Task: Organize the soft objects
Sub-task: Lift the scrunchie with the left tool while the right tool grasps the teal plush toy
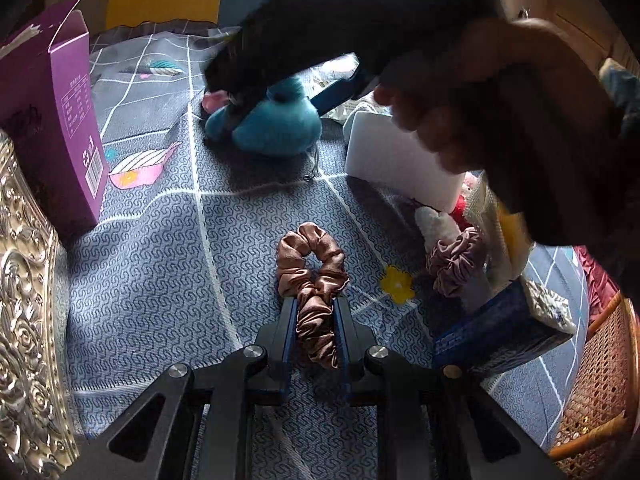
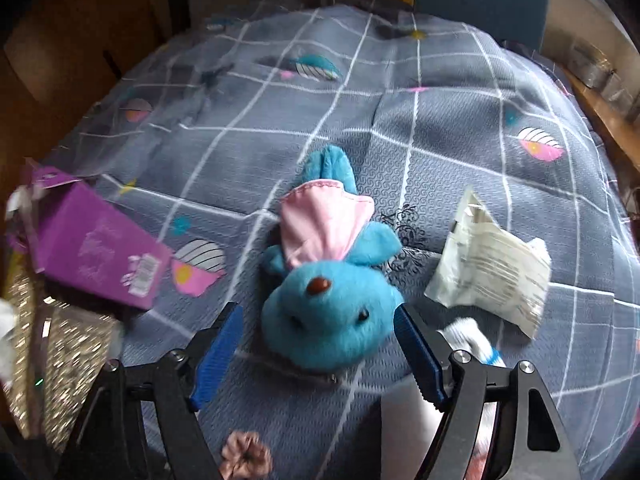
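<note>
Left wrist: left gripper (image 1: 316,312) was clamped on the brown satin scrunchie (image 1: 314,276), which lay on the patterned bedspread (image 1: 160,260), likely for lifting. Right wrist: right gripper (image 2: 320,344) spread either side of the blue plush toy's (image 2: 328,304) head, pads not touching, seemingly lined up to grasp.

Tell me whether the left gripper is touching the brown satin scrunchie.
Touching. The left wrist view shows the left gripper shut on the brown satin scrunchie: both fingers press against its bunched fabric, squeezing it thin between them.

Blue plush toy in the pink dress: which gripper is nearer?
Right. The right gripper straddles the blue plush toy's head; the left gripper pinches a brown satin scrunchie away from it.
</note>
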